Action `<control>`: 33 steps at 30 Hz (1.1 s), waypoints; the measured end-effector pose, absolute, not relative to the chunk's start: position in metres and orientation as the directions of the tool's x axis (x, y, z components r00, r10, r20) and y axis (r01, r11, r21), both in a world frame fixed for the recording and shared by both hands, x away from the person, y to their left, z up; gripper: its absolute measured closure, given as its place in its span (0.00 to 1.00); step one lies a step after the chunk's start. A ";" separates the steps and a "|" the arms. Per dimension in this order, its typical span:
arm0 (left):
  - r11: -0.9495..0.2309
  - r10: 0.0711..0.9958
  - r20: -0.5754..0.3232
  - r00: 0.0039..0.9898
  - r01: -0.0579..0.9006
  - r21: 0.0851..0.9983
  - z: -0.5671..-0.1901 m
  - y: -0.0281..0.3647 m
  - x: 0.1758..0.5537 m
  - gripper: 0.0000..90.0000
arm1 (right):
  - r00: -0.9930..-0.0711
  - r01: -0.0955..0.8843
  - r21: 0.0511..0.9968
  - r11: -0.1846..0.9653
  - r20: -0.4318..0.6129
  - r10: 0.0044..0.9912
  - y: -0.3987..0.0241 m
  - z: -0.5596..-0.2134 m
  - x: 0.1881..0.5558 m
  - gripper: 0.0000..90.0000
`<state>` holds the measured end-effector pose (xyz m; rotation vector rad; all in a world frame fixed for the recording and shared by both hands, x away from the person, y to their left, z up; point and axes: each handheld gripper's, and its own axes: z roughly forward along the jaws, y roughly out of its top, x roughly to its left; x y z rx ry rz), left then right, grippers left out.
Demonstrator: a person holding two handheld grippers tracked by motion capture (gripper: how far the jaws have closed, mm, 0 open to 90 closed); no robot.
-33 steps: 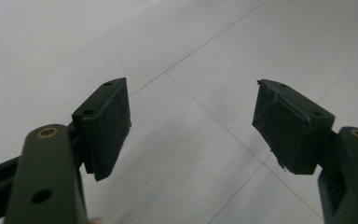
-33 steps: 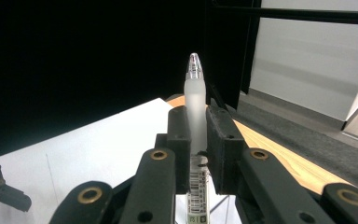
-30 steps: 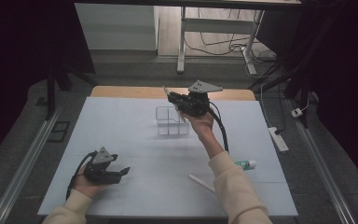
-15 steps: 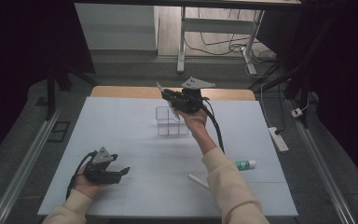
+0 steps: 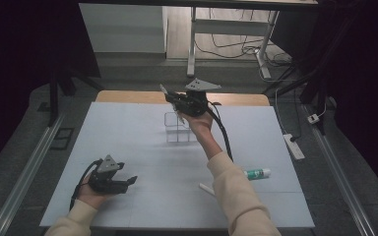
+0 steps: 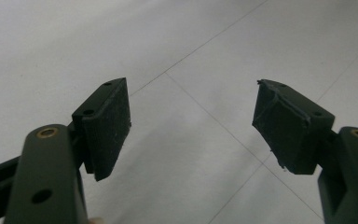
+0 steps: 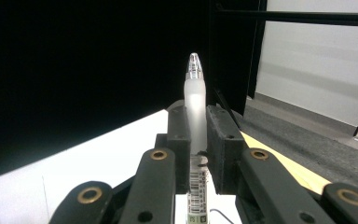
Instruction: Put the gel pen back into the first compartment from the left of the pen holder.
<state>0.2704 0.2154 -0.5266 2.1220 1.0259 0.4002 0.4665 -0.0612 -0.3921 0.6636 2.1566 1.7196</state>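
Observation:
My right gripper point(image 5: 173, 100) is raised over the far middle of the white table point(image 5: 128, 137), and its jaws point left and away. It is shut on a frosted white pen point(image 7: 196, 102) with a clear tip, which stands up between the pads point(image 7: 179, 126). The pen point(image 5: 164, 91) hangs just above a clear plastic organiser box point(image 5: 179, 132) with several compartments. My left gripper point(image 5: 128, 182) rests low near the front left of the table. Its jaws are open with nothing between them, and bare table shows in the gap of the left gripper point(image 6: 191, 126).
A white and green tube point(image 5: 258, 173) lies at the front right of the table, and a short white stick point(image 5: 206, 188) lies near the right forearm. A power strip point(image 5: 294, 146) sits on the floor past the right edge. A wooden strip point(image 5: 128, 97) runs along the far edge.
My right hand has carried the pen a little to the left, above the clear box. The left gripper has stayed where it was.

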 end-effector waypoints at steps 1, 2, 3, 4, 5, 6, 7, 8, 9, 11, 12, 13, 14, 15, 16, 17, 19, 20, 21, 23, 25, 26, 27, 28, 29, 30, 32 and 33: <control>-0.412 0.773 -0.036 0.633 0.545 0.730 -0.527 0.215 0.270 0.31 | -0.847 0.166 0.971 0.171 0.052 0.529 -0.060 -0.392 0.467 0.88; -0.413 0.773 -0.035 0.634 0.544 0.730 -0.527 0.215 0.270 0.30 | -0.848 0.166 0.971 0.173 0.051 0.528 -0.058 -0.392 0.468 0.88; -0.413 0.772 -0.036 0.634 0.544 0.730 -0.527 0.215 0.270 0.31 | -0.849 0.163 0.971 0.177 0.047 0.526 -0.056 -0.393 0.468 0.88; -0.413 0.772 -0.036 0.634 0.544 0.731 -0.527 0.216 0.270 0.31 | -0.850 0.162 0.970 0.179 0.046 0.525 -0.054 -0.393 0.469 0.88; -0.412 0.772 -0.037 0.634 0.545 0.731 -0.527 0.216 0.270 0.31 | -0.852 0.160 0.971 0.178 0.045 0.521 -0.053 -0.394 0.470 0.88; -0.410 0.773 -0.038 0.633 0.545 0.731 -0.527 0.216 0.270 0.31 | -0.853 0.161 0.971 0.175 0.048 0.520 -0.051 -0.395 0.471 0.88; -0.410 0.773 -0.038 0.633 0.545 0.731 -0.527 0.216 0.270 0.31 | -0.852 0.162 0.971 0.174 0.049 0.521 -0.050 -0.396 0.472 0.88; -0.410 0.773 -0.039 0.633 0.545 0.731 -0.527 0.216 0.270 0.31 | -0.852 0.164 0.971 0.174 0.051 0.521 -0.048 -0.397 0.473 0.88; -0.410 0.773 -0.039 0.633 0.545 0.731 -0.527 0.216 0.270 0.31 | -0.853 0.165 0.971 0.173 0.053 0.520 -0.047 -0.399 0.474 0.88; -0.411 0.772 -0.039 0.634 0.546 0.730 -0.527 0.216 0.270 0.30 | -0.852 0.167 0.970 0.175 0.052 0.521 -0.046 -0.402 0.476 0.88; -0.412 0.772 -0.039 0.634 0.546 0.730 -0.527 0.216 0.271 0.31 | -0.852 0.169 0.970 0.174 0.055 0.521 -0.045 -0.404 0.477 0.88; -0.413 0.772 -0.039 0.634 0.547 0.728 -0.527 0.216 0.271 0.30 | -0.852 0.171 0.970 0.174 0.057 0.520 -0.044 -0.406 0.479 0.88; -0.414 0.772 -0.037 0.634 0.547 0.728 -0.527 0.216 0.271 0.30 | -0.851 0.173 0.969 0.173 0.059 0.522 -0.044 -0.407 0.480 0.88; -0.415 0.772 -0.037 0.635 0.547 0.727 -0.527 0.216 0.271 0.30 | -0.849 0.178 0.969 0.171 0.064 0.524 -0.044 -0.409 0.481 0.88; -0.415 0.772 -0.037 0.635 0.547 0.727 -0.527 0.216 0.271 0.30 | -0.848 0.181 0.969 0.166 0.069 0.525 -0.043 -0.410 0.482 0.88; -0.415 0.772 -0.037 0.635 0.547 0.727 -0.528 0.216 0.271 0.30 | -0.849 0.181 0.970 0.162 0.071 0.524 -0.043 -0.411 0.483 0.88; -0.415 0.772 -0.037 0.634 0.548 0.726 -0.528 0.216 0.271 0.30 | -0.847 0.184 0.970 0.156 0.075 0.527 -0.042 -0.413 0.485 0.88; -0.416 0.772 -0.036 0.634 0.548 0.726 -0.528 0.216 0.271 0.30 | -0.847 0.185 0.971 0.152 0.079 0.526 -0.041 -0.413 0.486 0.88; -0.416 0.772 -0.036 0.634 0.548 0.726 -0.528 0.216 0.271 0.30 | -0.846 0.187 0.971 0.149 0.082 0.526 -0.040 -0.414 0.486 0.88; -0.417 0.773 -0.033 0.633 0.548 0.725 -0.528 0.216 0.271 0.30 | -0.848 0.184 0.972 0.146 0.082 0.523 -0.039 -0.415 0.487 0.88; -0.419 0.773 -0.032 0.633 0.548 0.724 -0.528 0.216 0.271 0.30 | -0.849 0.180 0.973 0.144 0.080 0.523 -0.038 -0.416 0.488 0.88; -0.420 0.773 -0.032 0.634 0.548 0.724 -0.528 0.216 0.271 0.30 | -0.848 0.179 0.974 0.142 0.080 0.525 -0.038 -0.417 0.488 0.88; -0.420 0.772 -0.032 0.634 0.548 0.724 -0.528 0.215 0.271 0.30 | -0.847 0.179 0.974 0.141 0.079 0.526 -0.038 -0.417 0.489 0.88; -0.420 0.772 -0.031 0.635 0.547 0.724 -0.528 0.215 0.271 0.30 | -0.847 0.177 0.974 0.141 0.078 0.526 -0.037 -0.418 0.489 0.88; -0.421 0.772 -0.031 0.635 0.547 0.724 -0.528 0.215 0.271 0.30 | -0.846 0.175 0.975 0.140 0.076 0.528 -0.037 -0.418 0.490 0.88; -0.421 0.772 -0.031 0.635 0.547 0.724 -0.528 0.215 0.270 0.30 | -0.845 0.174 0.975 0.140 0.075 0.529 -0.037 -0.419 0.490 0.88; -0.421 0.773 -0.030 0.634 0.547 0.724 -0.528 0.215 0.270 0.30 | -0.845 0.176 0.975 0.137 0.078 0.530 -0.037 -0.421 0.492 0.87; -0.421 0.773 -0.030 0.634 0.547 0.724 -0.528 0.215 0.271 0.30 | -0.844 0.178 0.975 0.135 0.080 0.531 -0.037 -0.421 0.492 0.87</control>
